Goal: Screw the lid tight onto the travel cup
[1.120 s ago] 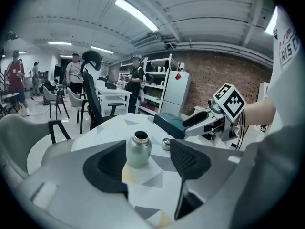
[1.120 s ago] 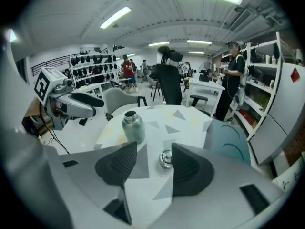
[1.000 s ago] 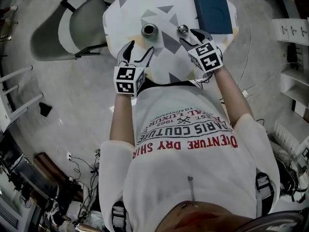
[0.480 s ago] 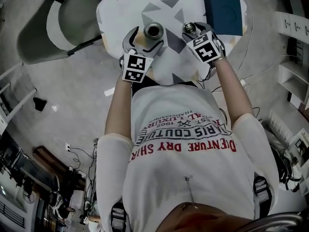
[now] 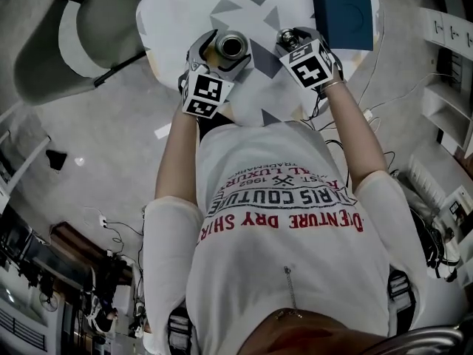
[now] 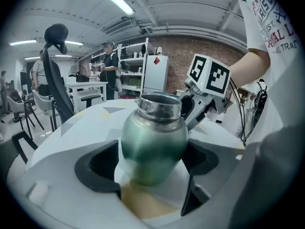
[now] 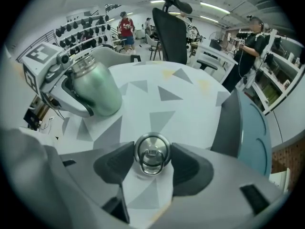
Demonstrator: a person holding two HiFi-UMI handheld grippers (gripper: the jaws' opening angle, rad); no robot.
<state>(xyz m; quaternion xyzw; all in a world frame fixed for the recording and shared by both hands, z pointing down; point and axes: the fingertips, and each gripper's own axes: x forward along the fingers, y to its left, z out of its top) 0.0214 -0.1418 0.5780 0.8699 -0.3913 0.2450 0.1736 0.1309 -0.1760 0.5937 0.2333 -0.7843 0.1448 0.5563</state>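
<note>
A green metal travel cup [image 5: 230, 45] with an open steel mouth stands upright on the patterned table [image 5: 185, 9]. My left gripper [image 5: 220, 52] straddles it. In the left gripper view the cup [image 6: 153, 144] sits between the pads; the jaws have just been opening and stand wide, not pressing. The round steel lid [image 5: 284, 38], with a ring on top, lies flat on the table to the cup's right. My right gripper [image 5: 293, 41] points down over it. Its jaws have just been opening too. The lid [image 7: 151, 154] lies between the pads [image 7: 112, 165], which sit close beside it.
A dark blue case [image 5: 344, 9] lies on the table just right of the lid, also seen as the case [image 7: 257, 132] in the right gripper view. A grey chair [image 5: 81, 35] stands left of the table. People and shelves are in the room behind.
Both grippers have come down onto the table: the left now straddles the cup, the right the lid. Both pairs of jaws stand wider than a second ago.
</note>
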